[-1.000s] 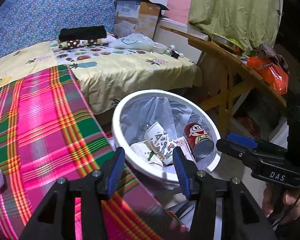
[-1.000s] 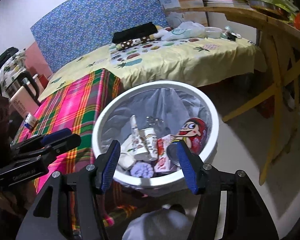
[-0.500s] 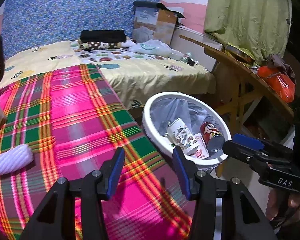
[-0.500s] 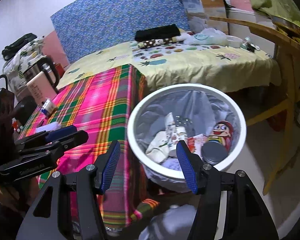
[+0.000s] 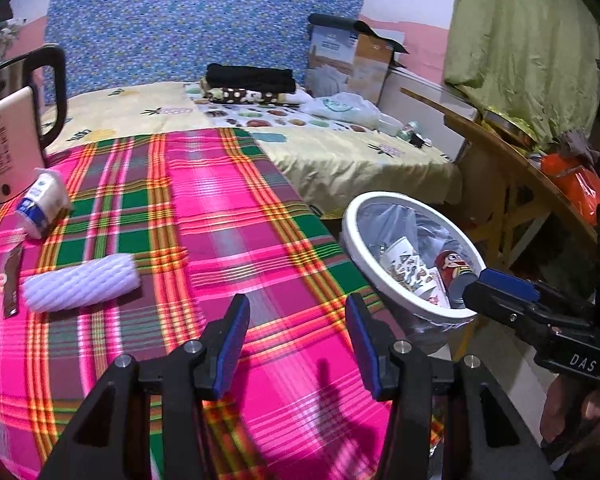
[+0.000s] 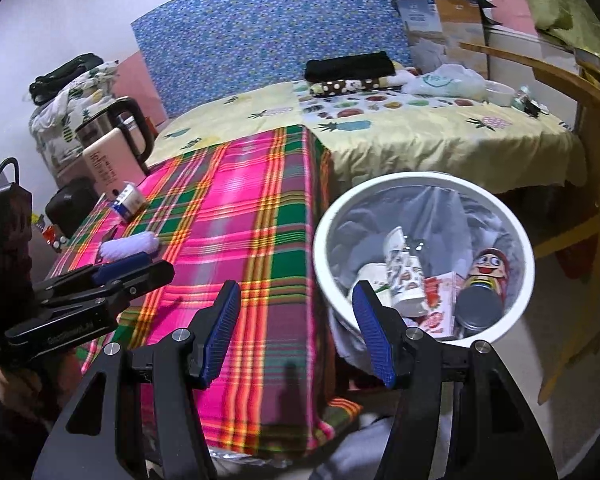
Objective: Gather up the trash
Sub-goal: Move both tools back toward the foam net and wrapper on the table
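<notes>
Reaching next for the white ribbed foam sleeve (image 5: 80,282): you have both tools empty, the left gripper (image 5: 296,344) spread over the plaid tablecloth (image 5: 228,216), the right gripper (image 6: 296,332) spread near the table's bin-side edge. The sleeve lies toward the table's left edge, well left of your left jaws; straddle it across its narrow width. Small carton (image 5: 42,204), possibly trash, sits beyond it. Bin (image 6: 512,236) stands off the table's right edge.

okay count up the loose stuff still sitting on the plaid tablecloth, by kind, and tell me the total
White foam sleeve: 1
Small white and blue carton: 1
Dark flat strip near the cloth's left edge, too unclear to name: 1
Kettle: 1
Total: 4
</notes>
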The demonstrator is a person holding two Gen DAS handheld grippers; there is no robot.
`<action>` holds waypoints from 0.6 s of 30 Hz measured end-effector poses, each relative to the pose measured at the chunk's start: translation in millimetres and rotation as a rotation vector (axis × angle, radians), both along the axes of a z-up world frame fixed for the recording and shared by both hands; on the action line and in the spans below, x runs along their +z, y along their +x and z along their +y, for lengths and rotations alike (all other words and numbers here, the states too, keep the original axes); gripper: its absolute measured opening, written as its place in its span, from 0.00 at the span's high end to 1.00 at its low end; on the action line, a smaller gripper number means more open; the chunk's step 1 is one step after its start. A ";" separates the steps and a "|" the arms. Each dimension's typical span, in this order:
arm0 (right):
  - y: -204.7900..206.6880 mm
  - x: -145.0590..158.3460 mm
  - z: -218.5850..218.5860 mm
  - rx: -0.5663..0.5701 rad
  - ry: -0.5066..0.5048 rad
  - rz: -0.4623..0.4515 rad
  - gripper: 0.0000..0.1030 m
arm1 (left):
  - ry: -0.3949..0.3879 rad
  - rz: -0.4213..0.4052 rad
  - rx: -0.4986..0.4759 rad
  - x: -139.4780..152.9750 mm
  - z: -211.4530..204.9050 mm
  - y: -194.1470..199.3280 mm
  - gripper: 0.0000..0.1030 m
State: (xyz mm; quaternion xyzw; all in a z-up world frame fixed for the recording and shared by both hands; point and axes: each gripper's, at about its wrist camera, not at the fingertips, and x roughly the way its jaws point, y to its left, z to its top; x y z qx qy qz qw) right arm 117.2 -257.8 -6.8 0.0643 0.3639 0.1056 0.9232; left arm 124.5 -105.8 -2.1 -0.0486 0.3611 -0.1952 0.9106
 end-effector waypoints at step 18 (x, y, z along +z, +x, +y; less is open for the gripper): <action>8.7 -2.8 43.9 0.146 0.045 0.010 0.42 | 0.020 -0.006 0.161 -5.5 64.1 -15.8 0.50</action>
